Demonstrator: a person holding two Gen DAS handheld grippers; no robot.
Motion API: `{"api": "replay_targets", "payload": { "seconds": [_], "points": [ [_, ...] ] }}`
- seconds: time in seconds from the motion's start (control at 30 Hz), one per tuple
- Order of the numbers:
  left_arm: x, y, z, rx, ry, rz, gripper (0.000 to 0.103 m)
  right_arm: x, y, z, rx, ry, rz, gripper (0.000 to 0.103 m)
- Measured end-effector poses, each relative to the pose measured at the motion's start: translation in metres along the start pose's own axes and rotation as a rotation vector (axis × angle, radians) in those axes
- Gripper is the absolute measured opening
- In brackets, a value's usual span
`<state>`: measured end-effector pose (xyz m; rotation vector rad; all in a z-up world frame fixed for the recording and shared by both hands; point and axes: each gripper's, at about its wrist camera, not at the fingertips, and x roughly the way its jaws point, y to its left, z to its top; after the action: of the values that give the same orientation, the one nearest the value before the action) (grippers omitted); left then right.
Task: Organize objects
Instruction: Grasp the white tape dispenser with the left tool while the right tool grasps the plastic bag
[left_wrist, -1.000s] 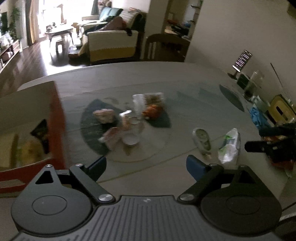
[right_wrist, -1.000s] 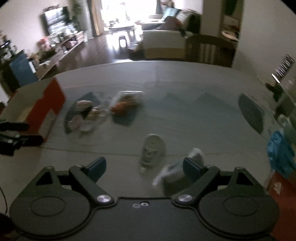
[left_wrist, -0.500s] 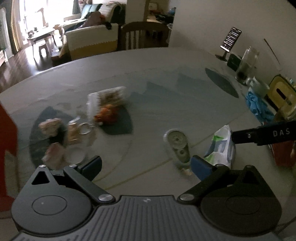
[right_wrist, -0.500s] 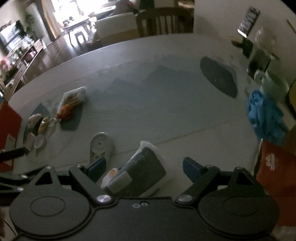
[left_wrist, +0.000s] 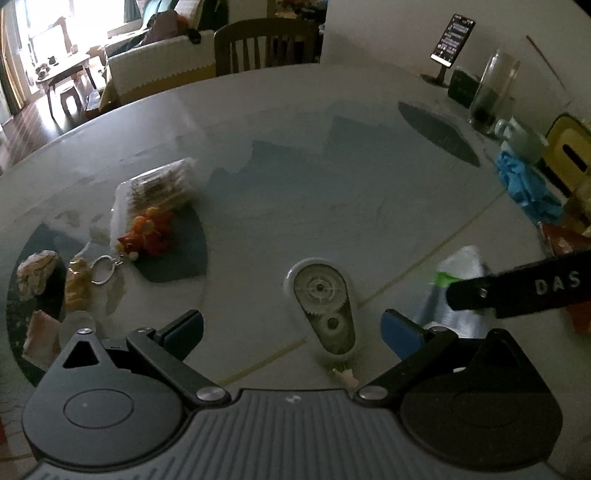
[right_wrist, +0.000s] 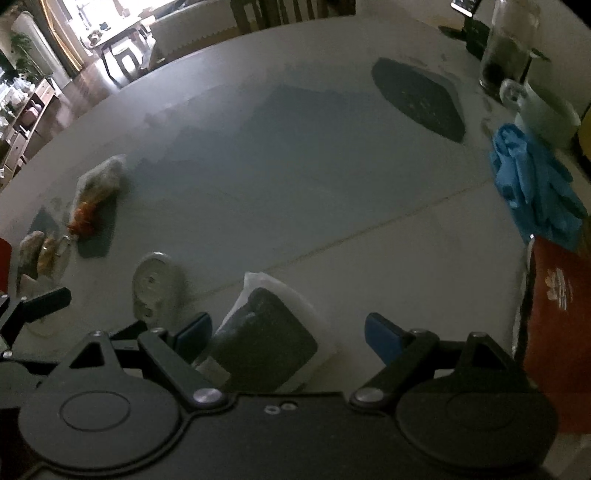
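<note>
Grippers low over table: left gripper spread around correction tape; right gripper spread around tissue pack.

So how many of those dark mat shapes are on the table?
3 that I can see. One mat lies under the orange toy, one mat at the far left under the small trinkets, and one mat near the glass jar. Others may be hidden.
</note>
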<state>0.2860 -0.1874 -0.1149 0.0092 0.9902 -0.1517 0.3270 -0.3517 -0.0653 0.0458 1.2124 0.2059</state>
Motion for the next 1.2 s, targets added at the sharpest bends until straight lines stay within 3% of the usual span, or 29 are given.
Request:
{"api": "replay_targets", "payload": {
  "seconds": [0.47,0.67,0.83,1.0,1.2],
  "points": [
    [0.031,-0.011,0.003,-0.027,0.031,0.04,0.103,0.002,-0.03,-0.028,-0.039,0.083,-0.01,0.089],
    [0.033,-0.016,0.003,-0.023,0.017,0.062,0.101,0.003,-0.03,-0.036,-0.064,0.102,0.003,0.076],
    [0.036,-0.02,0.003,0.015,0.029,0.072,0.083,0.001,-0.029,-0.039,-0.088,0.094,0.004,0.064],
    [0.032,-0.021,0.006,0.024,0.025,0.06,0.049,-0.001,-0.028,-0.04,-0.107,0.081,0.003,0.053],
    [0.029,-0.017,0.005,0.02,0.038,0.057,0.048,-0.008,-0.025,-0.04,-0.124,0.053,0.013,0.04]
  ]
}}
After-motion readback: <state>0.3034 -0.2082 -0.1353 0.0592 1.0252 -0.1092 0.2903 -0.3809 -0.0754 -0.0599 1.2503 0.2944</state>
